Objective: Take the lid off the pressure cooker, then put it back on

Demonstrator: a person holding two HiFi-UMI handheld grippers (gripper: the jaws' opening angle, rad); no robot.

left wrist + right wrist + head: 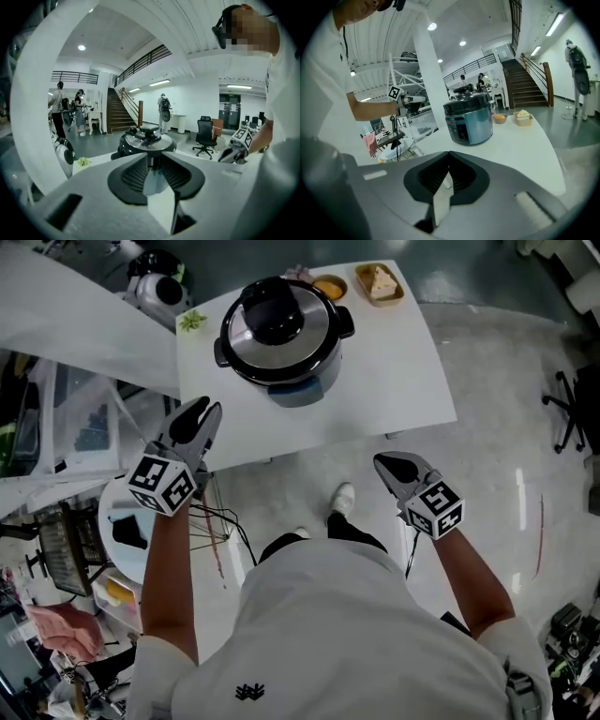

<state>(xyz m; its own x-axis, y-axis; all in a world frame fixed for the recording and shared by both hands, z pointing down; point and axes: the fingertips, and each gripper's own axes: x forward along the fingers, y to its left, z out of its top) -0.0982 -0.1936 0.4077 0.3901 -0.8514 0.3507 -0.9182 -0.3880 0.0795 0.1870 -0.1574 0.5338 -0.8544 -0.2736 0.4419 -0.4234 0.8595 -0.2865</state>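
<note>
The black ribbed fingers (133, 176) of the left gripper (150, 159) were seen narrowly parted, with a thin slit left between their tips and nothing caught in it. In the head view the gripper was shown against the near left corner of the white table (403, 381), clear of everything standing there. It was aimed at the round, steel-bodied pressure cooker (281, 338). Its black-and-white marker cube (162, 484) was carried at the end of a bare forearm.

The fingers (429, 177) of the right gripper (449, 154) were pressed together at the tips, and nothing was pinched between them. This gripper was held over the pale floor just short of the table's near edge. It was well apart from the cooker and was turned towards it from the right. Its own marker cube (438, 509) was borne on the other bare forearm.

The pressure cooker was set upright towards the far left part of the table, untouched by either gripper. Its silver lid (305, 310), topped by a black knob, was seated on the pot, with a black handle projecting at each side.

Behind the cooker, near the far edge, a small round bowl of orange contents (330, 285) and a tan tray holding a pale wedge of food (380, 282) were placed side by side. A small green sprig (192, 321) was laid near the table's left edge. Beyond the table, a staircase (117, 112) and a black office chair (205, 136) were visible.
</note>
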